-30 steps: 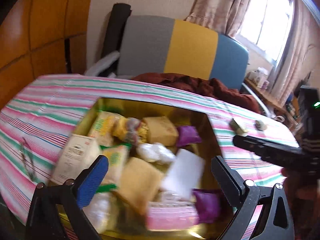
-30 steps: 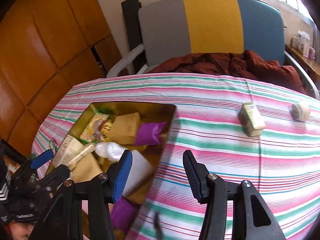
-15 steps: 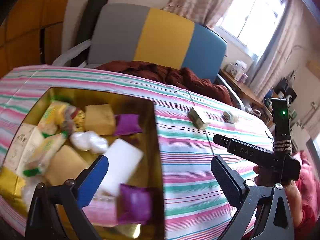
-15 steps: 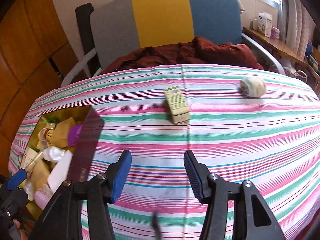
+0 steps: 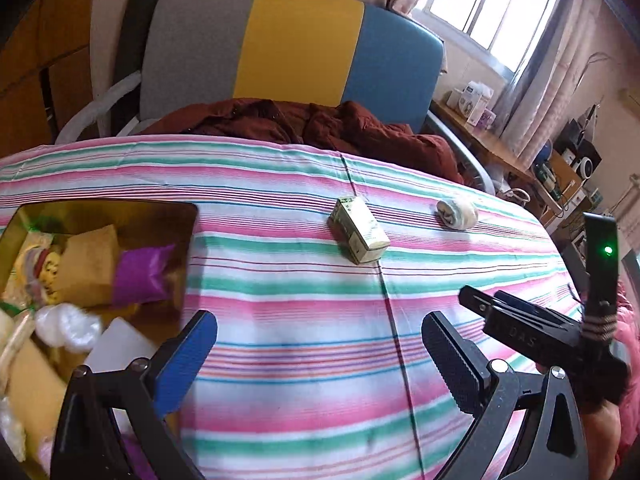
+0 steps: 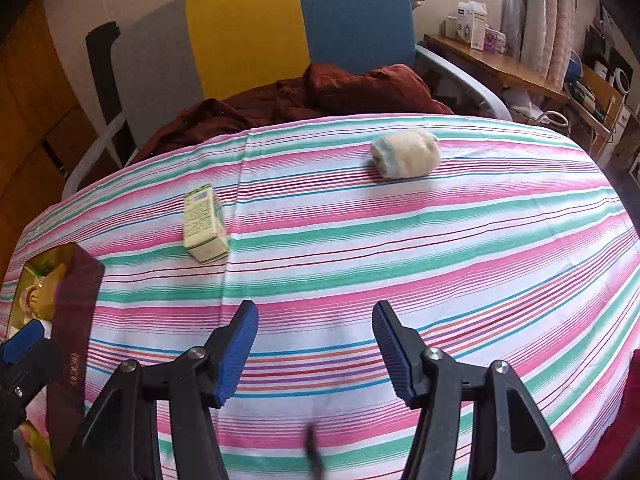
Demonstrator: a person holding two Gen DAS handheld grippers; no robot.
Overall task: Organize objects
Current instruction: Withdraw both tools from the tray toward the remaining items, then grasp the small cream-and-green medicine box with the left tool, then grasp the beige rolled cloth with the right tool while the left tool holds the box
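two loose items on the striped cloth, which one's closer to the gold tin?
The small green-and-cream cardboard box, lying flat. It sits on the side toward the gold tin; the rolled off-white cloth bundle lies farther from it, toward the window side.

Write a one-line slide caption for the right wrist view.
Right gripper, empty and opening, points over the striped tablecloth toward a small green box and a rolled cloth.
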